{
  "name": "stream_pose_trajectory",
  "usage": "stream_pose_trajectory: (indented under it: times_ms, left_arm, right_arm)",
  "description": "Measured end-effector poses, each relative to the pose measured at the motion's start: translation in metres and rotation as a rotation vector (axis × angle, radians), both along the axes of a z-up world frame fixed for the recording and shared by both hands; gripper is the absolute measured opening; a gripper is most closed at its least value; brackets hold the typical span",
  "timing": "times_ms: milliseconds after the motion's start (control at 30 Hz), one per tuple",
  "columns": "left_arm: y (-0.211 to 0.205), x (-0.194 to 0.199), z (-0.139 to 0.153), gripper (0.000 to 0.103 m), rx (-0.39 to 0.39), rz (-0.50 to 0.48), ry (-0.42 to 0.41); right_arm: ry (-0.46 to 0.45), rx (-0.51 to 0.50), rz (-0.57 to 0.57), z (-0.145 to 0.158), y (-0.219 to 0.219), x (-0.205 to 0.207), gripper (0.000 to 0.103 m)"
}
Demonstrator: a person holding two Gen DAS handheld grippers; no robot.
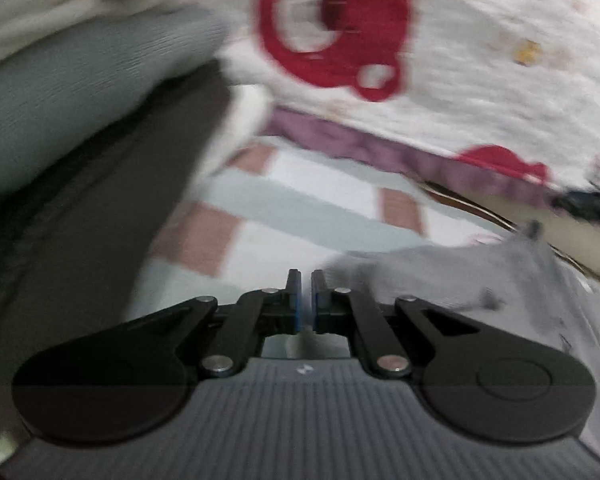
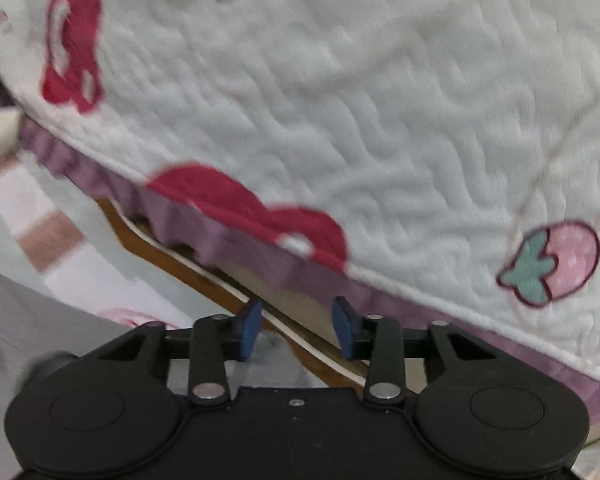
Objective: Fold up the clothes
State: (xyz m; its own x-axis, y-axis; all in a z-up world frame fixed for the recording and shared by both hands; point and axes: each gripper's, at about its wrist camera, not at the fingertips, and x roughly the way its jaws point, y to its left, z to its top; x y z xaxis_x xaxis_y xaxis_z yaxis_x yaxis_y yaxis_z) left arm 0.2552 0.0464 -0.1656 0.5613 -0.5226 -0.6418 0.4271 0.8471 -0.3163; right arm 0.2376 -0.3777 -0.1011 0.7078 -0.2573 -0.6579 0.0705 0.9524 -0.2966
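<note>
Grey cloth (image 1: 440, 276), the garment, lies at lower right of your left view, just beside your left claw (image 1: 306, 300), whose jaws are clenched with nothing visible between them. A checked sheet (image 1: 300, 208) spreads behind; a white quilt (image 1: 480, 80) with red bears fills the top. In your right view, your right claw (image 2: 296, 330) is released and empty, grey cloth at lower left.

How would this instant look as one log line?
task: fold clothes | left claw: shut, empty | right claw: open, empty | grey garment: on bed, ungripped
</note>
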Motion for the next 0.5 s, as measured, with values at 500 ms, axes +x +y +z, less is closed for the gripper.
stream_pose_trajectory:
  times_ms: [500]
  left_arm:
    - [-0.096,-0.06,-0.009,0.027,0.266,-0.206,-0.123]
  right_arm:
    - [0.222,0.678,0.145,-0.057,0.072,-0.014,0.055]
